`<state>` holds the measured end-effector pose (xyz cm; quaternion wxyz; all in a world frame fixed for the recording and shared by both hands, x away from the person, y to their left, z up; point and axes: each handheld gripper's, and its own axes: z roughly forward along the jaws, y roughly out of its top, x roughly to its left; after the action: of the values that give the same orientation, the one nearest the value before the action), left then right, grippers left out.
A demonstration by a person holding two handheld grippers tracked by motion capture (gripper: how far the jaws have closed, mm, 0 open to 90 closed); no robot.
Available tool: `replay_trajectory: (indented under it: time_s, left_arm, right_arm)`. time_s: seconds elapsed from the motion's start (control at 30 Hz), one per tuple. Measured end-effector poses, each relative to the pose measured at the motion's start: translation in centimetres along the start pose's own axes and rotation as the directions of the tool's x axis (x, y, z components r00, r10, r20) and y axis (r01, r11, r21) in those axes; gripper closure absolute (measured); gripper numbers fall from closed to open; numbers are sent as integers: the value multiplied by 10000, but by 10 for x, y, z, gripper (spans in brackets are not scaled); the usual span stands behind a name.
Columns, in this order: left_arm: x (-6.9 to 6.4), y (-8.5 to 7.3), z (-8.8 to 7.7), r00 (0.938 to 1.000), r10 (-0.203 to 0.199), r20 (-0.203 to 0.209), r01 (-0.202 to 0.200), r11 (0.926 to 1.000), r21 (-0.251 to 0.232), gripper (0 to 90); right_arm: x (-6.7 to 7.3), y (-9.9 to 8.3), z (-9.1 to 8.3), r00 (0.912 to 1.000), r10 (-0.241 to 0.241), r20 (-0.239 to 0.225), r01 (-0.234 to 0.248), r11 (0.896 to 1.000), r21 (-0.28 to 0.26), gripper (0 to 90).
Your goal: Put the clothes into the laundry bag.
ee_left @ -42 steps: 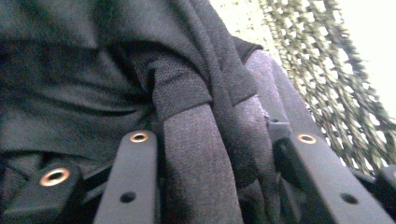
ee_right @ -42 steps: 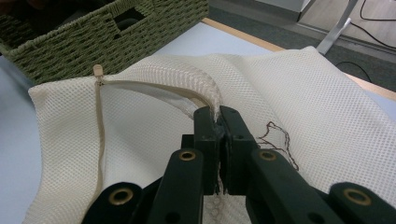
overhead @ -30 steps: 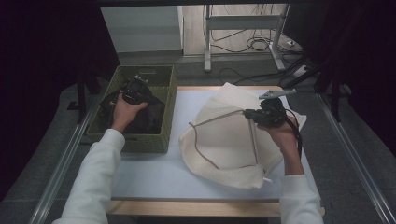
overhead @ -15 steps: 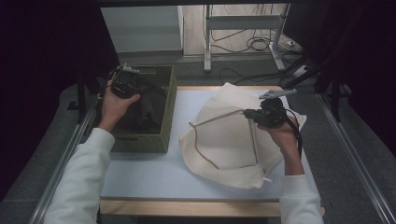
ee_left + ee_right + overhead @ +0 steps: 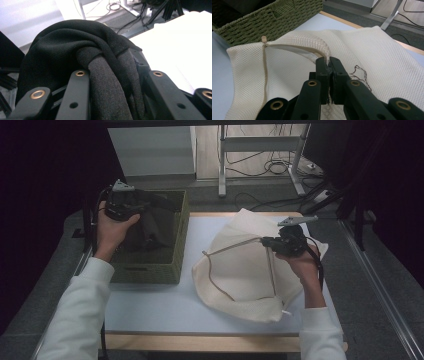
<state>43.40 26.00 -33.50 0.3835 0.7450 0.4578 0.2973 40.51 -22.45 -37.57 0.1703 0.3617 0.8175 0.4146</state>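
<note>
Far left, high view: your left hand (image 5: 111, 227) was up at about 10 o'clock of the table (image 5: 165, 307), over the back left corner of the green woven basket (image 5: 150, 270). Your left gripper (image 5: 131, 204) was clamped on a dark cloth (image 5: 147, 222); the cloth hung from the jaws down into the basket. In the left gripper view the dark cloth (image 5: 82, 57) was bunched between the two black jaws and draped over them, grey folds running down the middle, pads pressing it.

The basket sat at 9 o'clock on the table, touching nothing else, with a bare strip of table between it and the bag.

Middle to right: a cream mesh bag (image 5: 245, 270) lay flat at about 3 o'clock on the table, its mouth edge raised on the side near 1 o'clock. Your right hand (image 5: 300, 265) was over the bag's right side. Your right gripper (image 5: 267, 241) was pinched tight on the bag's rim. In the right gripper view the jaws stood together on the mesh edge beside the zipper (image 5: 265, 67), lifting that rim into a small arch; the mesh bag (image 5: 382, 60) spread under it, the basket (image 5: 269, 20) at 11 o'clock behind.
</note>
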Motion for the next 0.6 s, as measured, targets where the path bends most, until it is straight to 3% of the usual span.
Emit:
replay_trajectory:
  time_s: [0.27,0.6]
  left_arm:
    - [-2,5,-10,10000,94,-32,-96,9987,-501,670]
    - [-2,8,-20,9999,-62,85,70,9954,-955,669]
  right_arm:
    - [1,0,0,10000,-2,17,2,10000,-13,862]
    - [0,0,-1,10000,-9,20,9,10000,-24,862]
